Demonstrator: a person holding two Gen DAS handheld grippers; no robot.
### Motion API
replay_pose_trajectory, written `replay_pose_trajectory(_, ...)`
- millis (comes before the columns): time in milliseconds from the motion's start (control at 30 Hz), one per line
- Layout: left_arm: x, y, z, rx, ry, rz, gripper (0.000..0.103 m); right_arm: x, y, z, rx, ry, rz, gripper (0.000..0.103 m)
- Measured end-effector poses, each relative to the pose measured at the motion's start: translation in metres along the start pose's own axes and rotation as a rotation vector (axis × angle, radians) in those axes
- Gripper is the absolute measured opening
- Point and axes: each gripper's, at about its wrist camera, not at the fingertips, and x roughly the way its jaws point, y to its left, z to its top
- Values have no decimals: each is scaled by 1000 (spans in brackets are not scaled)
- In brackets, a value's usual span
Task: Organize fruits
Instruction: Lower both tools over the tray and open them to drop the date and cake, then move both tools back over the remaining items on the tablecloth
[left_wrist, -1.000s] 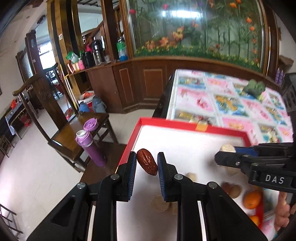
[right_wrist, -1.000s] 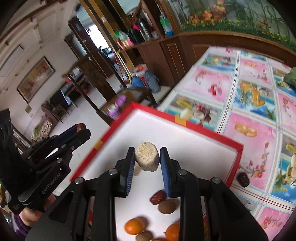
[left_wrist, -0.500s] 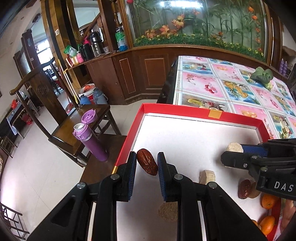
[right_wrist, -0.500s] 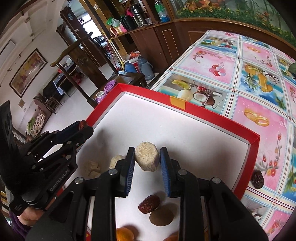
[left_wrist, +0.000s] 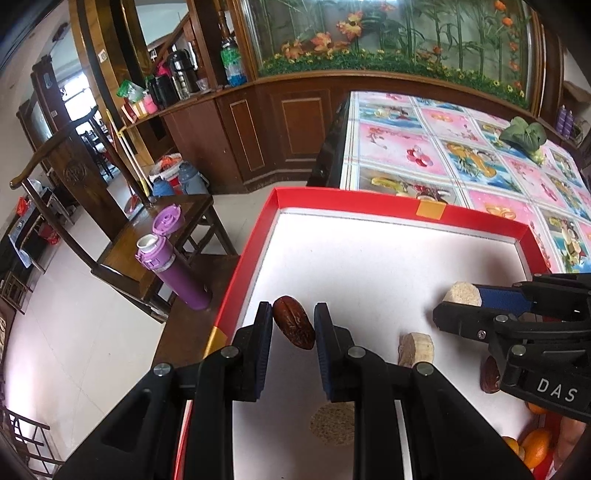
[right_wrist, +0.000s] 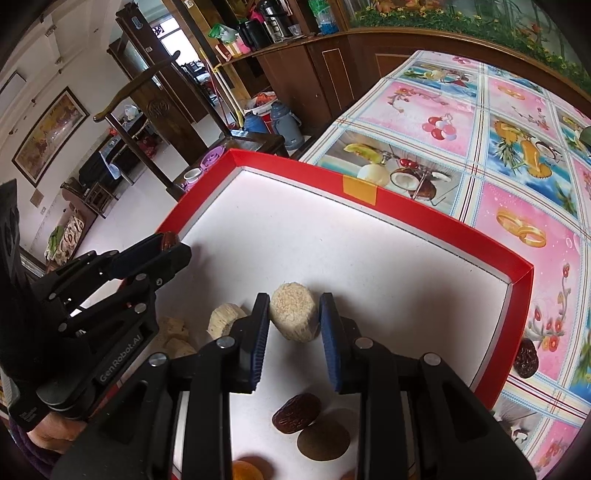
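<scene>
My left gripper (left_wrist: 293, 322) is shut on a wrinkled dark red date (left_wrist: 294, 327), held just above the white floor of the red-rimmed tray (left_wrist: 369, 205) near its left wall. My right gripper (right_wrist: 294, 320) is shut on a pale, grainy round cake (right_wrist: 294, 316) over the tray's (right_wrist: 406, 210) middle. In the left wrist view the right gripper (left_wrist: 458, 300) shows at the right with the cake (left_wrist: 462, 294) at its tip. In the right wrist view the left gripper (right_wrist: 173, 245) shows at the left, with the date (right_wrist: 169, 240) peeking out.
Pale cake pieces (left_wrist: 415, 349) (right_wrist: 225, 319), a loose date (right_wrist: 296, 412), a brown round fruit (right_wrist: 323, 440) and oranges (left_wrist: 535, 447) lie in the tray. Another dark date (right_wrist: 526, 359) lies on the flowered tablecloth (right_wrist: 517, 110). A purple flask (left_wrist: 171, 273) stands on a wooden chair left of the table.
Both grippers sank a little toward the tray floor and tipped downward, each keeping its grip. More of the tray floor and the pieces on it came into view.
</scene>
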Motion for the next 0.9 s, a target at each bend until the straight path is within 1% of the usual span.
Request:
replay_pose_trajectory(133,9,0,1,5,62,-27,23,1,2,1,-8,7,-10,30)
replay_pose_trajectory(267,9,-3,1,24,59,-17,23,1,6,0,-28,8,-33,30)
replay_pose_trajectory(300,9,-4,1,31,58,-10,24,1,6,0,-34,11,-35,31)
replay_pose_trajectory(333,9,-5,2,33,58,0,27,0,7,-1,-40,12,-31,33)
replay_pose_trajectory(367,9,-4,1,33,56,13,30,-1,7,-1,-39,14,-25,42)
replay_pose_trajectory(400,8,-4,1,33,55,20,32,-4,6,-2,-34,10,-11,52)
replay_pose_trajectory(433,7,-4,0,28,52,24,40,-9,4,-3,-29,-6,9,56)
replay_pose_trajectory(467,3,-2,-2,12,37,23,45,-14,3,-4,-28,-20,23,59)
replay_pose_trajectory(533,-12,-3,-7,-14,-9,32,45,-30,-3,-7,-29,-61,46,59)
replay_pose_trajectory(600,-29,-8,-11,-18,-63,38,46,-47,-12,-11,-30,-108,42,59)
replay_pose_trajectory(633,-38,-11,-12,-23,-87,37,51,-59,-20,-15,-27,-139,33,59)
replay_pose_trajectory(667,-48,-15,-14,-27,-118,30,58,-70,-28,-19,-19,-166,25,59)
replay_pose_trajectory(733,-67,-29,-19,-19,-161,-5,65,-90,-51,-27,17,-210,11,59)
replay_pose_trajectory(900,-90,-70,-24,43,-190,-97,65,-133,-120,-57,145,-287,-49,60)
